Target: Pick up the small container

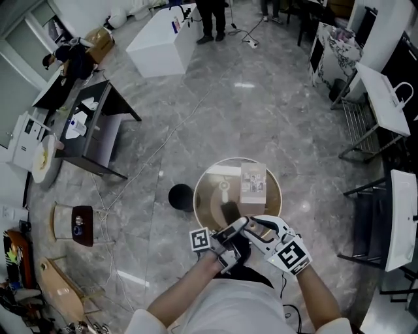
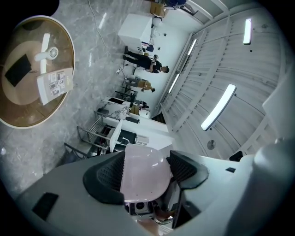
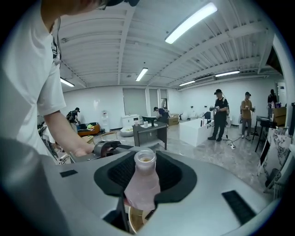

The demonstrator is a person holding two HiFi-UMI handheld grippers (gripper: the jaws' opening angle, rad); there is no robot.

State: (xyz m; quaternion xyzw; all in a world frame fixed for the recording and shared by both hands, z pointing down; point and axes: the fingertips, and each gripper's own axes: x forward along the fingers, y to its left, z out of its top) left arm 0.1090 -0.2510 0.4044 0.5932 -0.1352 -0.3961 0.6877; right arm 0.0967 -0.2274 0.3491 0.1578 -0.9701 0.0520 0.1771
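Just off the near edge of the round counter [image 1: 204,196], the right gripper [image 3: 145,177] is clamped on the small pink container [image 3: 142,184]. The left gripper [image 2: 146,174] squeezes a pale pink rounded piece [image 2: 145,168]. Around that counter spreads grey marble floor [image 1: 261,111].

Grey marble floor [image 1: 261,111] runs the length of a large white-walled hall, lit by fluorescent strip lights [image 3: 191,20] on a ribbed white ceiling [image 3: 115,41]. A round glass-topped bench [image 1: 208,203] stands in the foreground, with a black round object [image 1: 180,196] on the floor just beside it. A dark desk [image 1: 98,91] lines the left side and white folding tables [image 1: 385,98] the right. A white counter [image 1: 160,39] sits at the far end, where people [image 1: 212,19] stand. Cables [image 1: 163,140] trail across the floor.
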